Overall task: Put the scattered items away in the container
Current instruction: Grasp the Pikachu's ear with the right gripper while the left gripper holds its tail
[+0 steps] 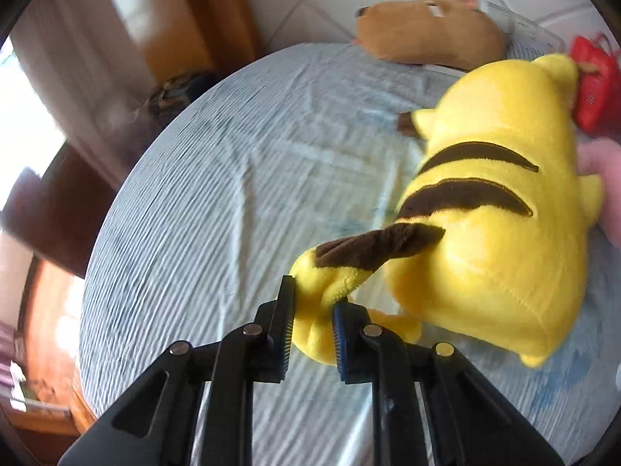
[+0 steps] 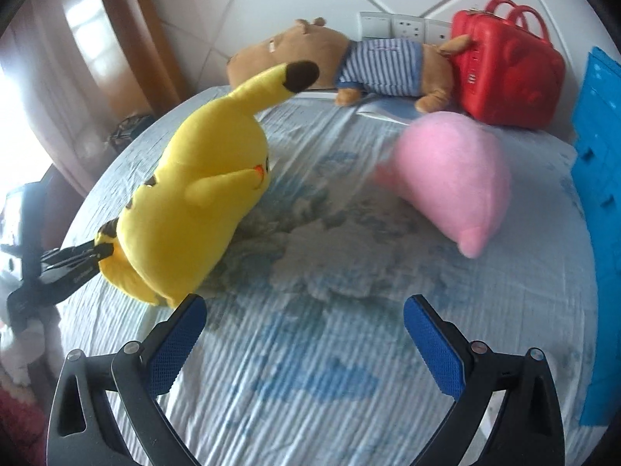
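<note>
We see the left gripper clamped on the tail of the yellow plush, body stretching up-right toward the blue container. Right gripper, jaws wide and empty, sits nearer the pink plush.

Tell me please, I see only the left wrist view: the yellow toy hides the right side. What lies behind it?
Observer: A pink plush lies on the bed, apart from the yellow plush.
Operator: Is the right gripper holding something?
Observer: No. The right gripper is open, with only bedsheet between its fingers.
Operator: Where is a container?
Observer: A blue crate-like thing stands at the bed's right edge, beyond the pink plush.
Operator: And the brown toy?
Observer: The brown plush wears a striped shirt and touches the red bag.
</note>
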`<action>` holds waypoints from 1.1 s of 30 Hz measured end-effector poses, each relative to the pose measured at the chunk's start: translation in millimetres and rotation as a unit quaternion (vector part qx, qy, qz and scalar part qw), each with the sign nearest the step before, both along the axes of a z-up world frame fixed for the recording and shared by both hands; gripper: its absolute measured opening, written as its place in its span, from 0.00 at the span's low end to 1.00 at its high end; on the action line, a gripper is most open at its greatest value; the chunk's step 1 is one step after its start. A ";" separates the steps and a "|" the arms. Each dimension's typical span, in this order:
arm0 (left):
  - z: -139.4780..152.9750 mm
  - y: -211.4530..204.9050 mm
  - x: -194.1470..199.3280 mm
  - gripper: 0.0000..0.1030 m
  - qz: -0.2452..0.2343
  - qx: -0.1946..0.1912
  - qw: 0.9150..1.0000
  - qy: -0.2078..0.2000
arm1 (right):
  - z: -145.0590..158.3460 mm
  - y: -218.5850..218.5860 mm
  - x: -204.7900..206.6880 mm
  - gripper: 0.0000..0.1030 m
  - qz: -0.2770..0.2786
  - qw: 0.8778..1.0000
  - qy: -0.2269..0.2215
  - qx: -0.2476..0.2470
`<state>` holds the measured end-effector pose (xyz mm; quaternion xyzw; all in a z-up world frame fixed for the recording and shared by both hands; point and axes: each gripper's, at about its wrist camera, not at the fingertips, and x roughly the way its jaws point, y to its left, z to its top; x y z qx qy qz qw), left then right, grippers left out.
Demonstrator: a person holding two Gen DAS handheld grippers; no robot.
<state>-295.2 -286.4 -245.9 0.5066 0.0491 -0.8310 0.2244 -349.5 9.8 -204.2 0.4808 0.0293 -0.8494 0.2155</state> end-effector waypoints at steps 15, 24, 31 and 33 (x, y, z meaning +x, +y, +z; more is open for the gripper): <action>3.6 -34.5 2.2 0.17 -0.036 0.038 0.999 0.014 | 39.2 -73.1 -107.0 1.00 -0.012 0.988 0.015 -0.151; 6.4 -68.4 -43.3 0.17 -0.045 0.034 0.998 0.026 | 13.0 -105.0 -179.0 0.78 -0.018 0.979 -0.045 -0.198; 4.3 -90.2 -60.0 0.17 -0.037 0.037 0.998 0.034 | -11.4 -139.4 -207.4 0.40 -0.002 0.981 -0.048 -0.190; 6.3 -92.2 -62.6 0.17 -0.035 0.037 0.998 0.040 | -10.8 -144.2 -206.1 0.37 0.001 0.984 -0.023 -0.174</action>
